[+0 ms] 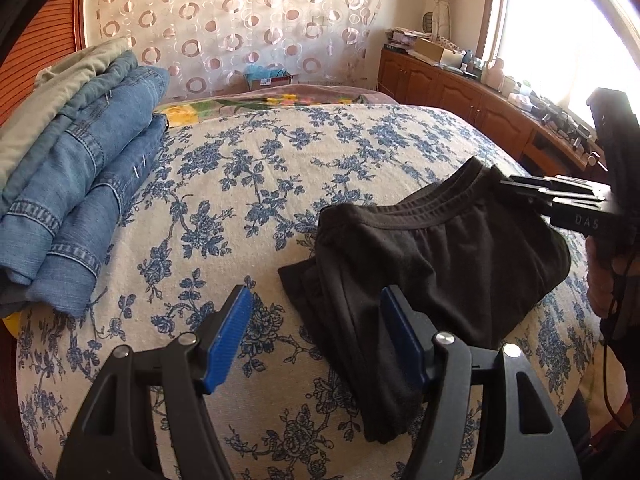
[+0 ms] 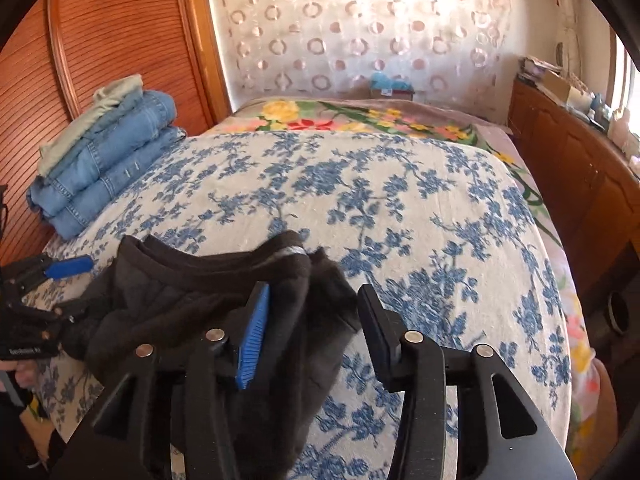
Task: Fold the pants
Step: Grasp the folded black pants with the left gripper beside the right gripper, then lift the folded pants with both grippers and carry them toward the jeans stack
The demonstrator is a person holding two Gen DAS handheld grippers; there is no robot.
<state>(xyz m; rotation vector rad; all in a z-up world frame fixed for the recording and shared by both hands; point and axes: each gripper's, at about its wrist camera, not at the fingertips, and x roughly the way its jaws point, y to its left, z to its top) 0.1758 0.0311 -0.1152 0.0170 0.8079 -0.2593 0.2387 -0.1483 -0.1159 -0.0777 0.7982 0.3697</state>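
Observation:
Black pants point(image 1: 436, 264) lie folded in a bundle on the blue-flowered bedspread point(image 1: 248, 184), waistband toward the far right. My left gripper point(image 1: 316, 312) is open, its right blue pad resting at the bundle's near left edge. My right gripper point(image 2: 312, 316) is open, straddling the pants' point(image 2: 192, 304) right end just above the cloth. In the left wrist view the right gripper point(image 1: 520, 190) reaches in from the right at the waistband. In the right wrist view the left gripper point(image 2: 68, 268) shows at the far left.
A stack of folded blue jeans point(image 1: 80, 184) with a pale green garment on top sits at the bed's left by the wooden headboard point(image 2: 100, 40). A flowered blanket point(image 2: 360, 120) lies beyond. A wooden cabinet point(image 1: 460, 96) runs along the right.

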